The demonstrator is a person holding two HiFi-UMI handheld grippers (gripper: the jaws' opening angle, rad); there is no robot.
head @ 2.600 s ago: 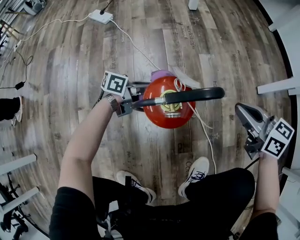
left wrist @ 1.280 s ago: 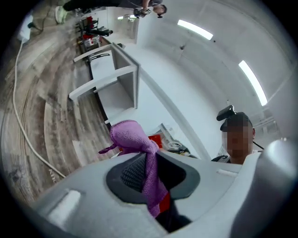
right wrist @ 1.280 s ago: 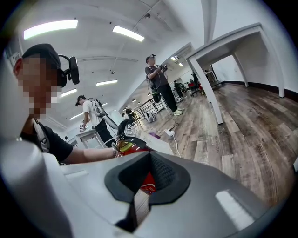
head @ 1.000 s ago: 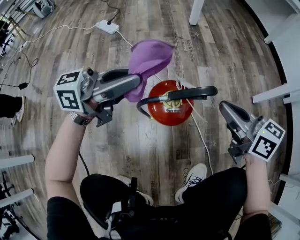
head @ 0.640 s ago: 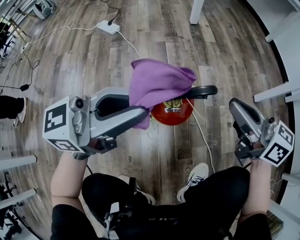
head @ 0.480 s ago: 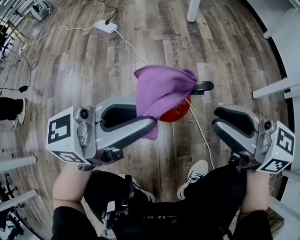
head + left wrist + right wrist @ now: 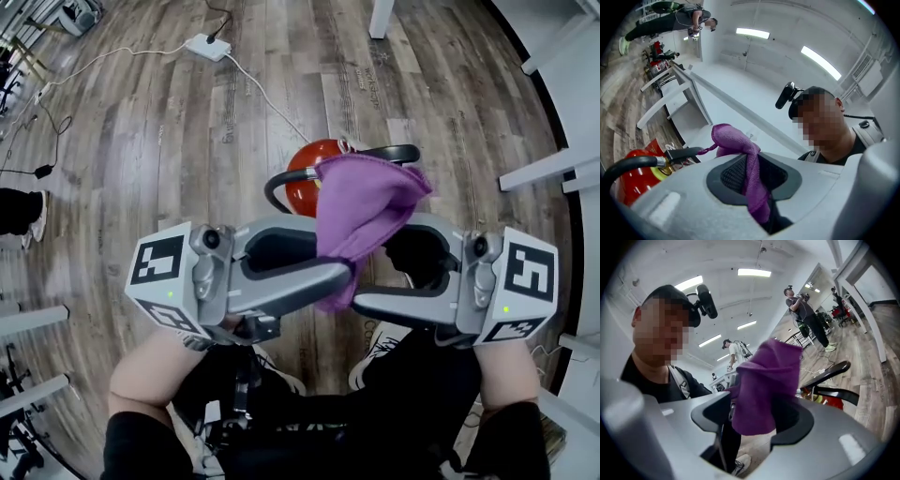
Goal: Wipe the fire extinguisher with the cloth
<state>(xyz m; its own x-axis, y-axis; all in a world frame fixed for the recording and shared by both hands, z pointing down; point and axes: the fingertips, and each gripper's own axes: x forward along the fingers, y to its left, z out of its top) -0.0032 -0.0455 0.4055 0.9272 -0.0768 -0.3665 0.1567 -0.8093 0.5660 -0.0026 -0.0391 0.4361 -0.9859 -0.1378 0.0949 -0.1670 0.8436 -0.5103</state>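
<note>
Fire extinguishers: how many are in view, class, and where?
1. The red fire extinguisher stands on the wood floor, partly behind the purple cloth. Distant red items in the left gripper view are too small to tell.

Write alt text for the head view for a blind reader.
A purple cloth hangs between two hand-held claws: the left claw pinches it, its jaws just loosening slightly, while the right claw, jaws just opened wide, stands around it. Below, a red fire extinguisher stands on the wood floor.
</note>
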